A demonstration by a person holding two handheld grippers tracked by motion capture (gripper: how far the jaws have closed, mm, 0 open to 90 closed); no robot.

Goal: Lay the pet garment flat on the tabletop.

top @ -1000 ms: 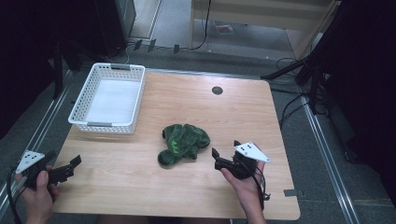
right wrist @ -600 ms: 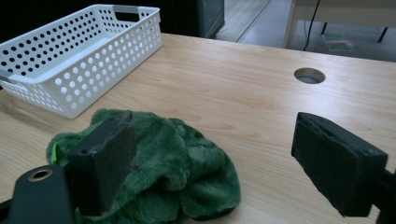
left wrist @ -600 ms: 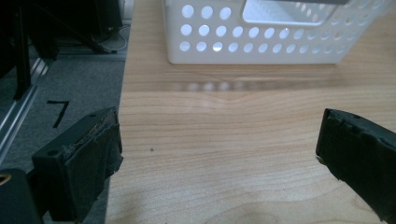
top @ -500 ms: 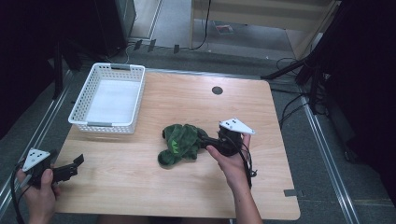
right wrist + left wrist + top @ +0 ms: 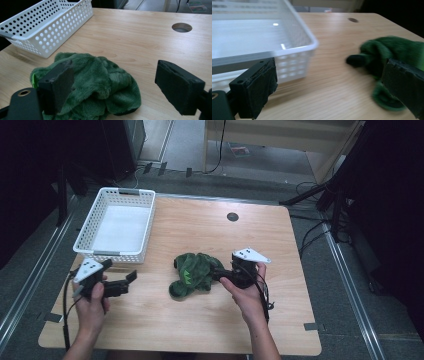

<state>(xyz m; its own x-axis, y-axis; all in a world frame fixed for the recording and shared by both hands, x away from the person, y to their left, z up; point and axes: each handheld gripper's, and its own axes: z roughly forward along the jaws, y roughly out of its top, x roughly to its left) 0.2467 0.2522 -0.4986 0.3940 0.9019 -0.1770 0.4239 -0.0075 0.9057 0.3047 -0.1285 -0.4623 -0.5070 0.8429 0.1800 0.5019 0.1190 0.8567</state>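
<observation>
Item: green plush cloth (image 5: 194, 273), crumpled mid-bench, near white basket (image 5: 119, 225).
Handling: likely soft, light, floppy; I would pinch a raised fold.
My right gripper (image 5: 223, 275): jaws apart, at cloth edge.
My left gripper (image 5: 121, 283): jaws apart, empty.

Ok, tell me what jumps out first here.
A crumpled green plush cloth lies mid-table, with the right gripper at its right edge, jaws open. A white perforated basket sits at the table's far-left corner, and the left gripper, also open, is near the basket's front.
</observation>
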